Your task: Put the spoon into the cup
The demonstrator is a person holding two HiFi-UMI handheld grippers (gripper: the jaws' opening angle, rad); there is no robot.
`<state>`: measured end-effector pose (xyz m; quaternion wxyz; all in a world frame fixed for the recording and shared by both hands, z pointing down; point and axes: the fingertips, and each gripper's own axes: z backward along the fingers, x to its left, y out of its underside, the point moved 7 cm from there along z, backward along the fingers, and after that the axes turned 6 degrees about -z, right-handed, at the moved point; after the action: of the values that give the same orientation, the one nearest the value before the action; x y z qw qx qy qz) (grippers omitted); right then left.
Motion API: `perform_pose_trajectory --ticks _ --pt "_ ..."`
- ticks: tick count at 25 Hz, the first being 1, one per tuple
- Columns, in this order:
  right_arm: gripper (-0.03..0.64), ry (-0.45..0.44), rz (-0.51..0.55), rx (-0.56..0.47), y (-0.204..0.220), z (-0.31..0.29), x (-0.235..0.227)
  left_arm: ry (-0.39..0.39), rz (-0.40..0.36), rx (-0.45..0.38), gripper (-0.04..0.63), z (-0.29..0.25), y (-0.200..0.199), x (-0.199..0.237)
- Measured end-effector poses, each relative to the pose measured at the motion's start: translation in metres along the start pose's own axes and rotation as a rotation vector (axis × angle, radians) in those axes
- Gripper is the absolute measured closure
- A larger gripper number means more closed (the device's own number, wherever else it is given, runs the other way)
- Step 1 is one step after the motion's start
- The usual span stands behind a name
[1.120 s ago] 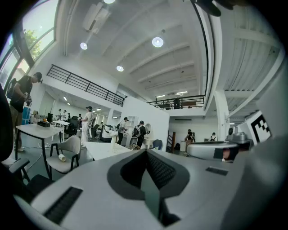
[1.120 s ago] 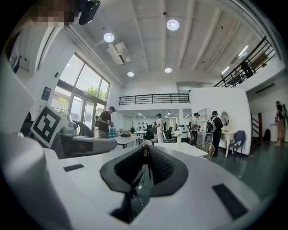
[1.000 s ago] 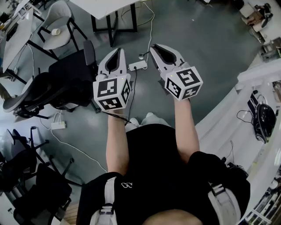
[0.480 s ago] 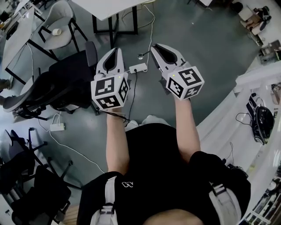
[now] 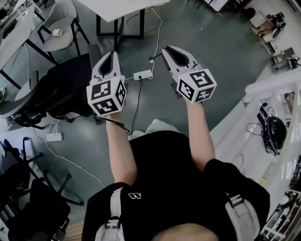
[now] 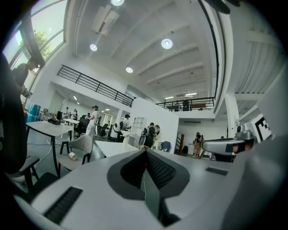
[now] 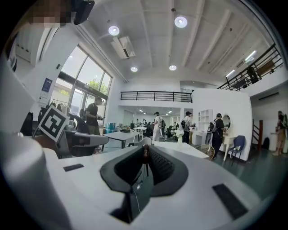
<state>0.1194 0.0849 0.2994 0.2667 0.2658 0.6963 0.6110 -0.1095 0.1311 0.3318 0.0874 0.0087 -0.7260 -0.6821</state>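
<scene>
No spoon shows in any view. A small white cup [image 5: 57, 32] lies on the seat of a grey chair [image 5: 69, 13] at the far left; the same cup [image 6: 72, 155] appears in the left gripper view. The person holds both grippers out level above the floor, far from the cup. Left gripper [image 5: 111, 53] has its jaws closed tip to tip, nothing between them [image 6: 145, 151]. Right gripper [image 5: 167, 48] also has its tips together [image 7: 145, 150]; a tiny dark spot sits at the tip and I cannot tell what it is.
Black office chairs [image 5: 61, 89] stand just left of the left gripper. A power strip [image 5: 142, 74] and cables lie on the floor below the grippers. A white table [image 5: 117, 7] is ahead, a curved white desk [image 5: 268, 84] with gear at the right. People stand far off.
The left gripper has shifted left, toward the black chairs. The right gripper has barely moved. Both stay closed.
</scene>
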Motion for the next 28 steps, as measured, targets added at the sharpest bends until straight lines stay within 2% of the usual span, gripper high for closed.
perform_pose_trajectory --ticks 9,16,22,28 --pt "0.568 0.029 0.032 0.007 -0.002 -0.012 -0.002 0.008 -0.037 0.015 0.578 -0.007 0.000 0.012" --pt "0.568 0.070 0.033 -0.052 -0.021 -0.012 -0.027 -0.012 -0.071 0.030 0.578 -0.030 -0.011 0.009" --pt "0.569 0.060 -0.023 -0.116 -0.030 -0.024 -0.049 0.014 -0.107 0.024 0.578 -0.054 -0.017 0.007" --pt "0.568 0.029 -0.040 -0.163 -0.037 -0.052 -0.082 -0.052 -0.097 0.029 0.578 -0.087 -0.013 0.024"
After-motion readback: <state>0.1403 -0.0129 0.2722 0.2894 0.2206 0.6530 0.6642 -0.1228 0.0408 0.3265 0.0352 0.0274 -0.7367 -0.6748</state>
